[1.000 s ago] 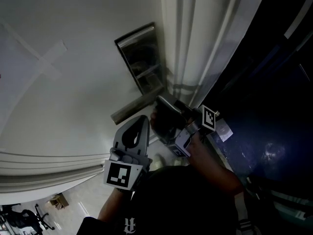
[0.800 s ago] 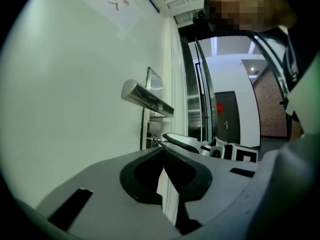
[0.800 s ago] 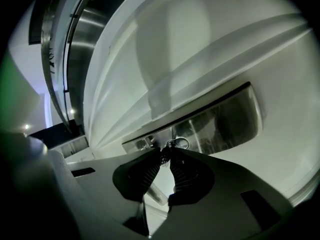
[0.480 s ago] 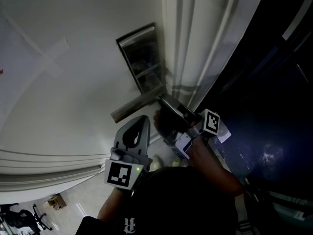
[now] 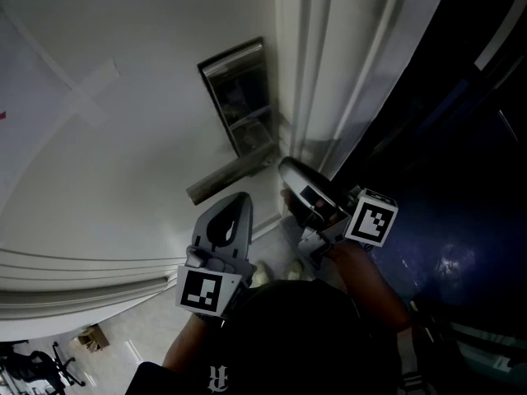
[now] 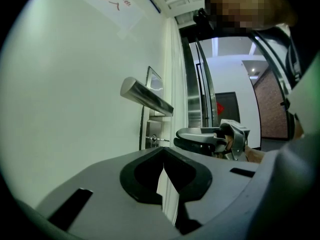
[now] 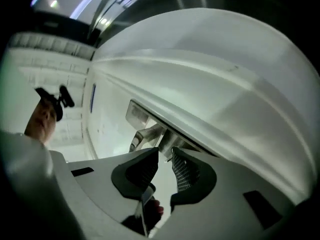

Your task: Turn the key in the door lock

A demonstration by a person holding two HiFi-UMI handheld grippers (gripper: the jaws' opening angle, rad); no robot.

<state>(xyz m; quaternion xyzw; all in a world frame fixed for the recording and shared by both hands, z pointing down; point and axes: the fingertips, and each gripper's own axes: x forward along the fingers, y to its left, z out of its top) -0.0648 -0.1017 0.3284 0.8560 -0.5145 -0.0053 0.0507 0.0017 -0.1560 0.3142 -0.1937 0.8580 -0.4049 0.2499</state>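
Note:
A steel lock plate (image 5: pixel 240 97) with a lever handle (image 5: pixel 230 176) sits on the white door (image 5: pixel 115 138). In the left gripper view a small key (image 6: pixel 160 140) sticks out of the lock below the handle (image 6: pixel 146 96). My right gripper (image 5: pixel 288 174) hovers just right of the lock, its jaws a narrow gap apart with nothing between them. In the left gripper view its tips (image 6: pixel 178 138) stand a little off the key. My left gripper (image 5: pixel 242 199) hangs shut below the handle, holding nothing. The right gripper view shows the plate (image 7: pixel 138 114) and handle (image 7: pixel 145 133) ahead of its jaws.
The white door frame (image 5: pixel 329 72) runs up beside the lock, with a dark area (image 5: pixel 461 179) to its right. An office chair (image 5: pixel 49 360) and a small cardboard box (image 5: pixel 100 336) stand on the floor at the bottom left.
My right gripper has drawn back from the lock, moving right and turning over, so its marker cube now faces up. The left gripper has stayed put.

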